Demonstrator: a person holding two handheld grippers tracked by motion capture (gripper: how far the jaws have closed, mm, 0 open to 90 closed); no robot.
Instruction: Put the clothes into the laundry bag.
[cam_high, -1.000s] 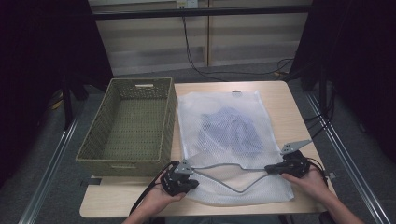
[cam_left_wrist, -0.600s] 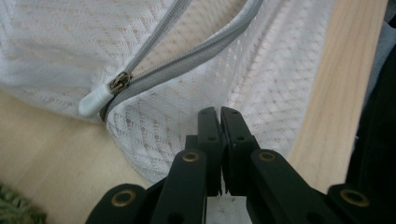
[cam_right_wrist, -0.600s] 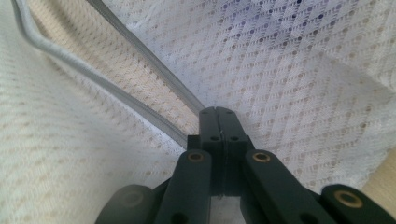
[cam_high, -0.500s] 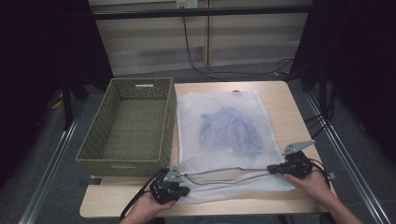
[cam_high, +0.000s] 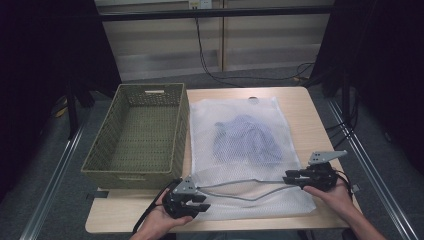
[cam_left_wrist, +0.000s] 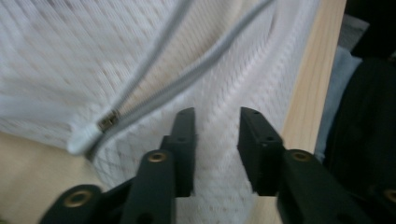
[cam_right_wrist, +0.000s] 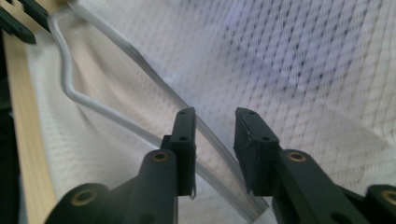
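Note:
A white mesh laundry bag (cam_high: 235, 115) lies flat on the table with a blue garment (cam_high: 245, 140) inside it. Its grey zipper (cam_high: 240, 187) runs open along the near end. My left gripper (cam_high: 200, 202) is at the bag's near left corner, jaws open over the mesh (cam_left_wrist: 217, 114); the zipper slider (cam_left_wrist: 108, 122) lies just left of them. My right gripper (cam_high: 291, 176) is at the near right corner, open (cam_right_wrist: 215, 114), with the zipper tape (cam_right_wrist: 140, 60) running under its jaws. Neither holds anything.
An empty olive wicker basket (cam_high: 135, 170) stands left of the bag, against its edge. The table's near edge (cam_high: 225, 227) is close below the left gripper. Cables trail on the floor behind the table.
My left gripper has drawn back toward the near edge of the table, and the zipper's left end lies nearer with it. The right gripper has barely shifted.

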